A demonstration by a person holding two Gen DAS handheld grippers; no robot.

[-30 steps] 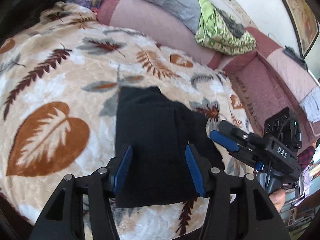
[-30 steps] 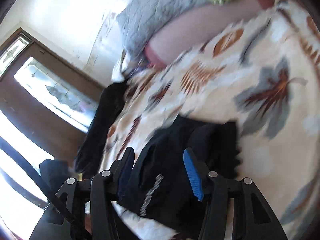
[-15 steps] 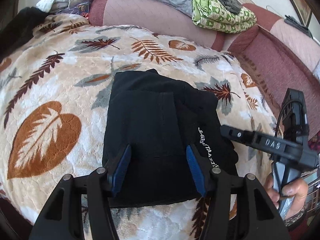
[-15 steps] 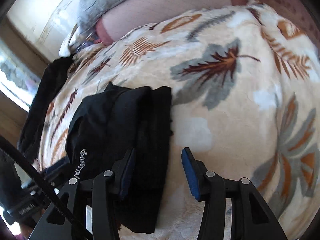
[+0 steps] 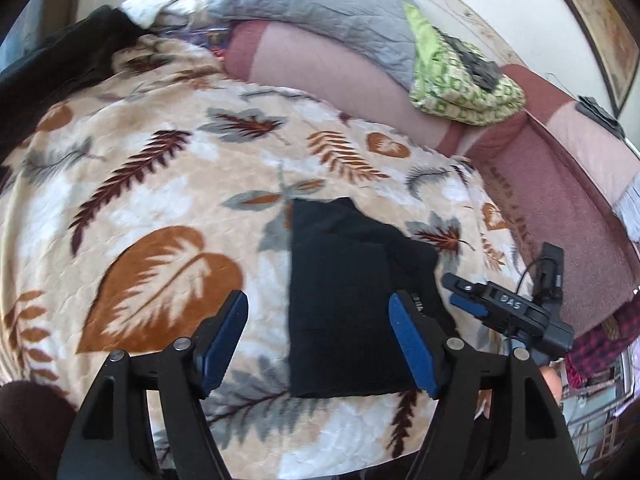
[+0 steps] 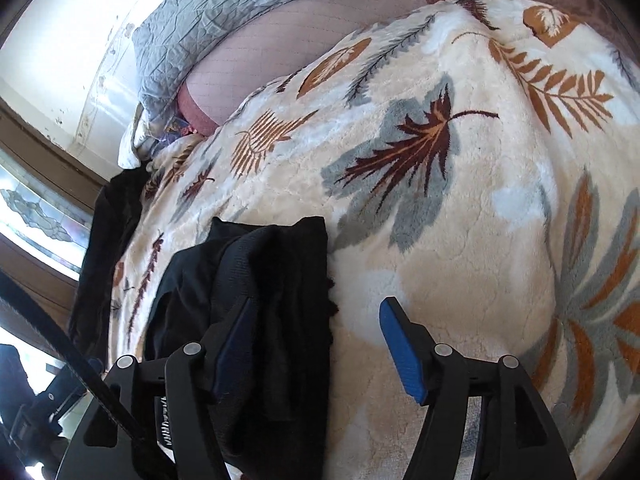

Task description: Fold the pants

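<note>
The black pants (image 5: 352,300) lie folded into a compact rectangle on the leaf-patterned blanket (image 5: 160,200). My left gripper (image 5: 320,320) hovers over their near left part. Its jaws are opening, with the cloth below the gap and neither pad pressing on it. At the pants' right side the right gripper (image 5: 456,292) shows, held by a hand. In the right wrist view the pants (image 6: 272,300) sit at lower left, white lettering at their near edge. The right gripper (image 6: 318,308) straddles their right edge, jaws opening, gripping nothing.
A grey quilt (image 5: 328,12) and a green patterned cloth (image 5: 460,80) rest on the pink and maroon sofa back (image 5: 560,200). A dark garment (image 5: 60,68) lies at the blanket's far left. A window (image 6: 40,208) is at the left.
Both grippers' jaws have spread wider. The left gripper drew back and left, so the pants now sit toward its right finger. The right gripper swung down toward the pants' right edge.
</note>
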